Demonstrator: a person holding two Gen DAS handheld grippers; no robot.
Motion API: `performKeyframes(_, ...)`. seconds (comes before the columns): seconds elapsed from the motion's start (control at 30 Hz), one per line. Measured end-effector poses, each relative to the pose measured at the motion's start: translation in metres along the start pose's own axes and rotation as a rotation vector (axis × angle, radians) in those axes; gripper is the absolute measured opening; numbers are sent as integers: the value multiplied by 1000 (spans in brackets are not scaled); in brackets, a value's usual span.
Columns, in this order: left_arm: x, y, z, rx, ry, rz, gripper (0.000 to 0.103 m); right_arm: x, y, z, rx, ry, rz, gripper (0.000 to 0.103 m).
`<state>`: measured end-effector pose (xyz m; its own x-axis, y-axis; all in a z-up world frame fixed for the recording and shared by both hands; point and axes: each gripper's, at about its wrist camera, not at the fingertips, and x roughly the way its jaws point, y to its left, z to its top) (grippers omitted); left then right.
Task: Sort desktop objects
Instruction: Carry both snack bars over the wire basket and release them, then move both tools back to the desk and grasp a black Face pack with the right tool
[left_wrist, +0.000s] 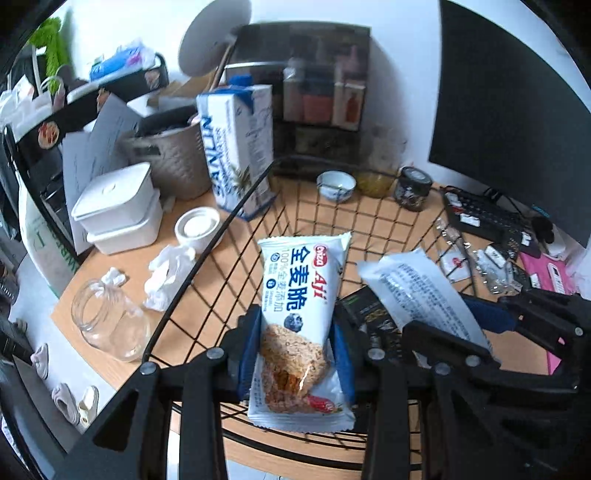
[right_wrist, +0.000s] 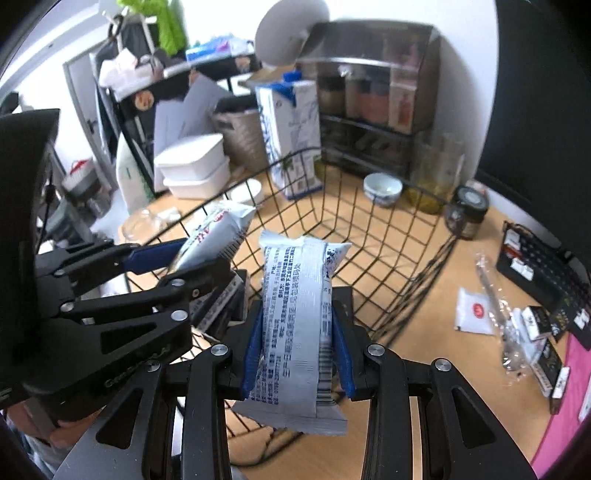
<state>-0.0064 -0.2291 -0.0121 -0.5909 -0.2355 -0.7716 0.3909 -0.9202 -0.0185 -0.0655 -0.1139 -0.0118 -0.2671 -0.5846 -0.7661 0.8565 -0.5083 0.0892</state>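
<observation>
My left gripper (left_wrist: 295, 354) is shut on a white and blue Aji biscuit packet (left_wrist: 299, 317) and holds it over the black wire basket (left_wrist: 221, 236). My right gripper (right_wrist: 299, 347) is shut on a second white snack packet (right_wrist: 295, 325), printed back side up, above the basket's (right_wrist: 388, 236) near rim. Each gripper shows in the other's view: the right one (left_wrist: 491, 325) at the right with its packet (left_wrist: 424, 288), the left one (right_wrist: 166, 266) at the left with its packet (right_wrist: 218, 232). A dark packet (left_wrist: 369, 314) lies in the basket.
On the wooden desk stand a milk carton (left_wrist: 236, 147), a small bowl (left_wrist: 336, 184), a dark jar (left_wrist: 412, 188), white lidded boxes (left_wrist: 118, 210), a glass jar (left_wrist: 107, 325) and crumpled tissue (left_wrist: 166, 273). Small sachets (right_wrist: 476, 310) and a keyboard (right_wrist: 535, 266) lie to the right, below a monitor (left_wrist: 509, 110).
</observation>
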Motion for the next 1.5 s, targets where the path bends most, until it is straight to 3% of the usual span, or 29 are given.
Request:
performKeyframes(0.23, 11, 5, -5, -2, 46, 29, 42, 11, 1, -2, -12, 4, -6, 35)
performKeyframes(0.3, 10, 5, -4, -8, 32, 33, 61, 9, 0, -3, -19, -4, -17, 36)
performKeyframes(0.4, 5, 4, -2, -12, 13, 37, 73, 0, -5, -3, -6, -24, -18, 36)
performKeyframes(0.63, -9, -22, 3, 30, -15, 2, 73, -32, -24, -13, 31, -67, -11, 44)
performKeyframes(0.87, -17, -78, 3, 141, -33, -38, 73, -69, -70, -40, 92, -102, -109, 45)
performKeyframes(1.23, -7, -171, -3, 293, -23, -125, 73, -98, -158, -89, 263, -87, -204, 45)
performKeyframes(1.5, 11, -223, -10, 386, 4, -171, 73, -111, -193, -118, 344, -87, -266, 45)
